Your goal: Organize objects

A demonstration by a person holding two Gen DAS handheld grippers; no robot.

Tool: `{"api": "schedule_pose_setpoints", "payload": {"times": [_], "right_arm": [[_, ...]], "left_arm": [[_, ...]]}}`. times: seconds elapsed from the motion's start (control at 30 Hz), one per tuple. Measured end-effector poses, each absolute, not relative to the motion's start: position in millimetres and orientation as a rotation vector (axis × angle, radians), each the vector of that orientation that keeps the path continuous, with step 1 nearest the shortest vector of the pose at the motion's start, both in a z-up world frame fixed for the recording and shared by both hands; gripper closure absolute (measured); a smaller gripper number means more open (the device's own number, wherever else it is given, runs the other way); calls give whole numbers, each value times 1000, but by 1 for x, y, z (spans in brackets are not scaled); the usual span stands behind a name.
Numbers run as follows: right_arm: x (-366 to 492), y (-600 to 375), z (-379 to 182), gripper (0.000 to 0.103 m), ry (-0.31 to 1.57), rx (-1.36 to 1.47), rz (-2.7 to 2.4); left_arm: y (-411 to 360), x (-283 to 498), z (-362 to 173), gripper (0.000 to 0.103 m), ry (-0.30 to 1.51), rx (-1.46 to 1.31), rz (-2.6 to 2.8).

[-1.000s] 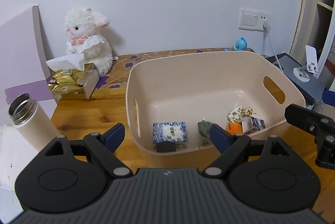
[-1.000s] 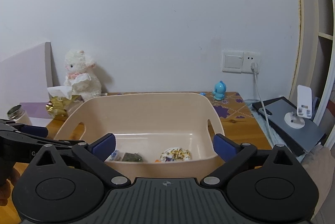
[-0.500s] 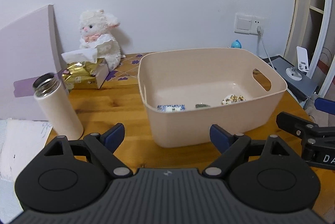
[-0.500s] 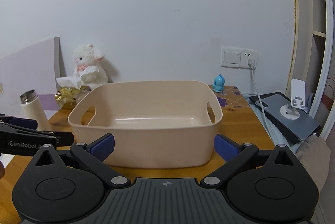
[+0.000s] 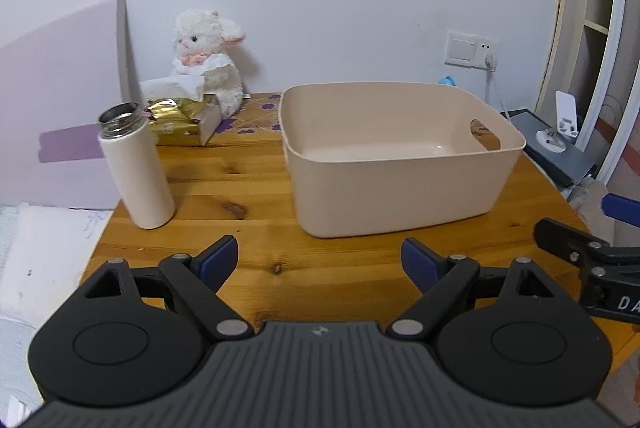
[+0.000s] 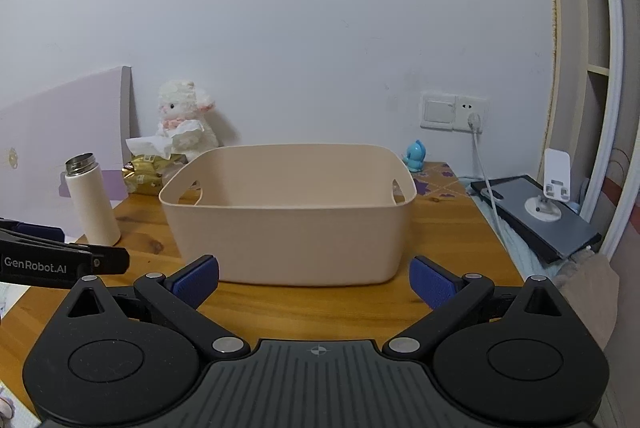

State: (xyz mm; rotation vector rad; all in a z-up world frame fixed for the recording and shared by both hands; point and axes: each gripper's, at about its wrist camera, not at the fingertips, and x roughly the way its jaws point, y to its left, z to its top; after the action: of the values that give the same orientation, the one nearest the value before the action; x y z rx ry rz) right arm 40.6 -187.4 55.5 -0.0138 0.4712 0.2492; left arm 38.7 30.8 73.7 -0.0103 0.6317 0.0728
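Our left claw (image 5: 320, 262) and right claw (image 6: 314, 278) gape empty; the tub (image 6: 288, 216) sits ahead; the bottle (image 5: 136, 168) stands front-left.

left gripper (image 5: 319, 260) wide open, empty, over table (image 5: 256, 188) front edge; beige bin (image 5: 400, 164) mid-table, white bottle (image 5: 136, 168) near left edge.

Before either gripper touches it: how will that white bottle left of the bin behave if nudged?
The white bottle is tall and narrow on the wooden table, so a high push probably tips it. It has no cap, so any contents could spill. On its side, its round body would likely roll.
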Motion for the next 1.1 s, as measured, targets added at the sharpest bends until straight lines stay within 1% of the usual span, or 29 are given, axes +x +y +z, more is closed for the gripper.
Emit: {"api": "schedule_pose_setpoints", "payload": {"times": [0.4,0.63,1.1], "right_arm": [[11,-201,37,0,520,-21,252],[-2,-206,39,0,500,-62,232],[-9,-229,44,0,505,-61,195]], "left_arm": [[19,-4,64,14,627,5,43],[12,-19,60,14,646,39,37],[12,-36,69,14,625,33,10]]}}
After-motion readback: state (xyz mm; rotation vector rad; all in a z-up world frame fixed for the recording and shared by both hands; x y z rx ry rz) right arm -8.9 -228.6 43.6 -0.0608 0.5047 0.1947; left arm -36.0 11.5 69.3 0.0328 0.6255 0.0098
